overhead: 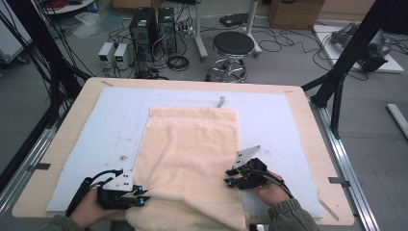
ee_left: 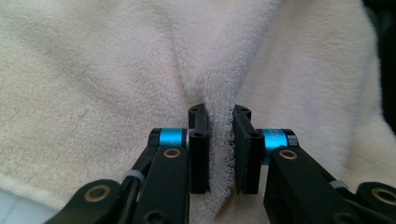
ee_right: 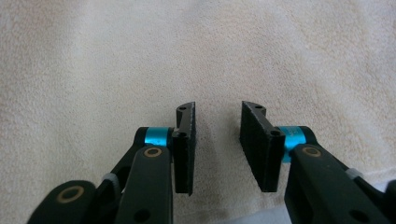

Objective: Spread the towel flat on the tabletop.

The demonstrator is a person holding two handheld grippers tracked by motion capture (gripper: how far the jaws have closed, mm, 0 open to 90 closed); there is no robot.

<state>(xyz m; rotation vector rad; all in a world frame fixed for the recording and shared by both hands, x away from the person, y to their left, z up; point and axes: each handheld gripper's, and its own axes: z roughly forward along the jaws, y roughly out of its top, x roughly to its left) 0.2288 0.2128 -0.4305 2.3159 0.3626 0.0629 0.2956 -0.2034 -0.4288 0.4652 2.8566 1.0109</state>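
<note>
A cream-coloured terry towel with a woven key-pattern band [overhead: 190, 154] is lying lengthwise on the pale blue-grey mat [overhead: 279, 120] covering the wooden table [overhead: 315, 139], its far band end flat and square, its near end hanging slightly over the table's near edge. The left tongs [overhead: 142, 197] are pinching a raised ridge of the towel's left near edge [ee_left: 219, 140]; in the left gripper view the looped hem is standing up between the two black pads, which are pressing on it. The right tongs [overhead: 230, 182] are resting at the towel's right edge with the jaws parted and nothing between them (plain flat pile is lying in the gap [ee_right: 217, 140]). Judged from this, the fold is barely beginning: one near corner is being secured, the other is not yet being gripped, and the lifting and carrying of the near end toward the far band appear to be outstanding, though whether the draped near end is already doubled is hard to tell.
</note>
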